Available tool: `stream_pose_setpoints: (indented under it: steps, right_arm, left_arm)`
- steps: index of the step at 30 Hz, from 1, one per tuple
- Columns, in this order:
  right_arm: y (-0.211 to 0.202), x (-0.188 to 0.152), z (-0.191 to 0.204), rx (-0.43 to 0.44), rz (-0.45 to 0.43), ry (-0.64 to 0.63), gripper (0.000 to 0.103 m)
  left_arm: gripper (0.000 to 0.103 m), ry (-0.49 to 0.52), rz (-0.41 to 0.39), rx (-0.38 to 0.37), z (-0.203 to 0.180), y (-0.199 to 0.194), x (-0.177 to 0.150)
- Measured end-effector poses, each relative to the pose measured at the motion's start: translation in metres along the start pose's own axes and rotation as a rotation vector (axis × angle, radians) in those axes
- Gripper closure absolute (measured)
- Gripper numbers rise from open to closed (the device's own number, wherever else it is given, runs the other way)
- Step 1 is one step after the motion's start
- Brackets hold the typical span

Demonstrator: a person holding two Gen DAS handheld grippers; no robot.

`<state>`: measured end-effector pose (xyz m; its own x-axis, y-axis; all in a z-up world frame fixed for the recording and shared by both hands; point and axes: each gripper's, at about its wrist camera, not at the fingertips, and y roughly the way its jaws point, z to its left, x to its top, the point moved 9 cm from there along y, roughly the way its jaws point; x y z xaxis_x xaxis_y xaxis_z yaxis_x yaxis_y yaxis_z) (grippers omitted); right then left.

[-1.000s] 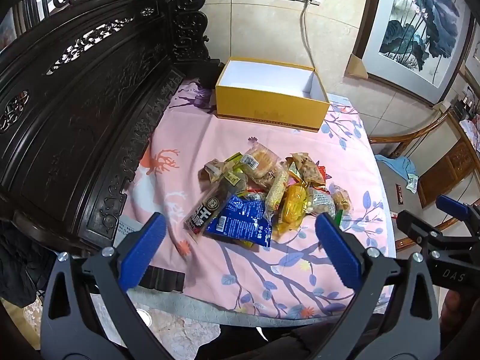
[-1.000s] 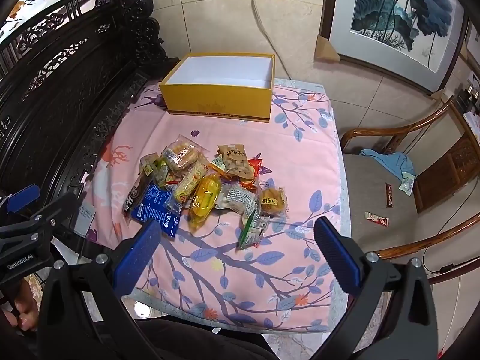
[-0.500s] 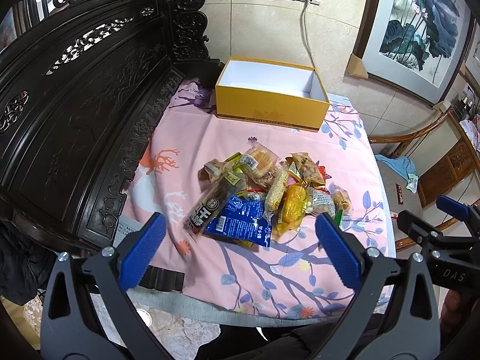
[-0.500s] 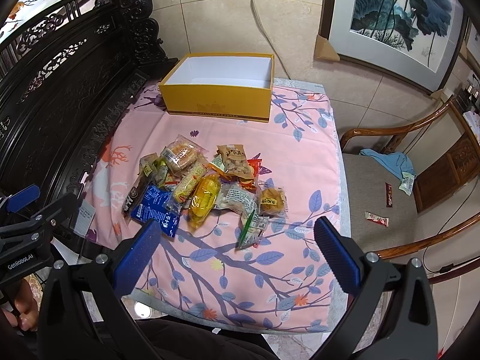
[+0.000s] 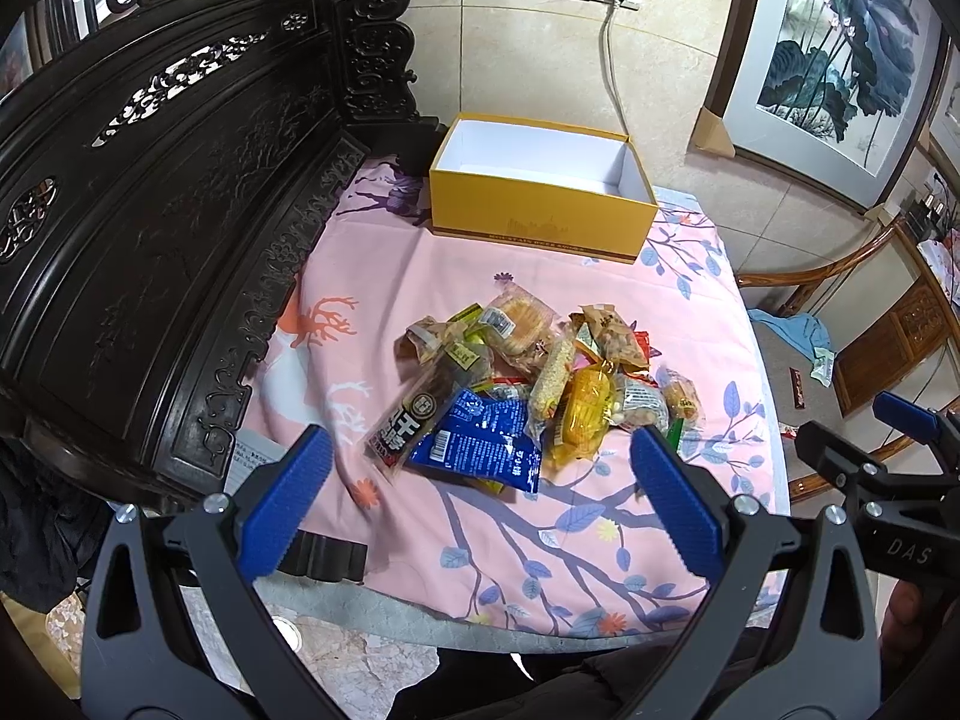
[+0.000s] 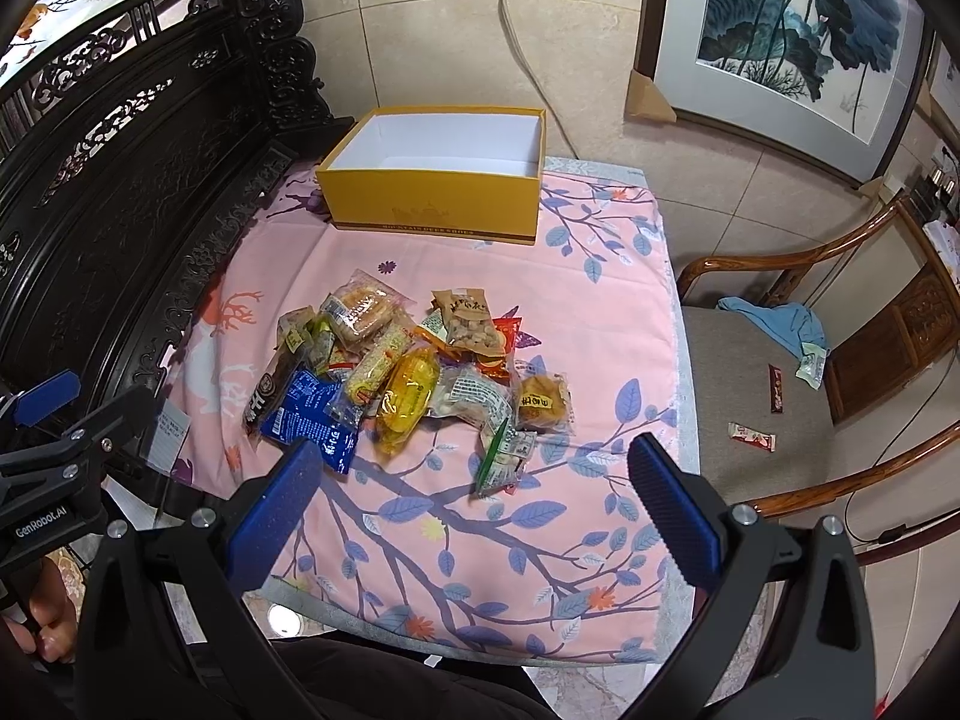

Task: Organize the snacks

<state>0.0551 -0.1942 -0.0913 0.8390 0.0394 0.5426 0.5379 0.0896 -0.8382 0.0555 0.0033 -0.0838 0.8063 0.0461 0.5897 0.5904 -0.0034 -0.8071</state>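
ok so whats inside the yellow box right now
Nothing visible: the yellow box shows bare white inner walls and floor, with every snack still in the pile on the pink cloth. Its near wall hides the front strip of the floor.

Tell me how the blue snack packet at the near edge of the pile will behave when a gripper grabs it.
The blue snack packet looks like thin, crinkled film, so it will probably flex and sag rather than stay stiff. Its glossy surface may be slippery between the pads. It lies flat, partly under the yellow packet, so pulling it could drag neighbours along.
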Motion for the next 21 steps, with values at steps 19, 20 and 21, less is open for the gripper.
stream_pose_setpoints:
  steps: [19, 20, 21]
  right_arm:
    - [-0.0024, 0.0003, -0.0016, 0.001, -0.001, 0.004, 0.001]
    - [-0.0025, 0.0003, -0.0017, 0.001, -0.001, 0.003, 0.001]
    - [-0.0025, 0.0002, -0.002, 0.002, 0.0, 0.004, 0.001]
  left_arm:
    - [0.002, -0.001, 0.001, 0.001, -0.0005, -0.0004, -0.0001]
    - [0.002, -0.001, 0.001, 0.001, -0.0005, -0.0004, -0.0001]
    - [0.002, -0.001, 0.001, 0.001, -0.0006, -0.0003, -0.0003]
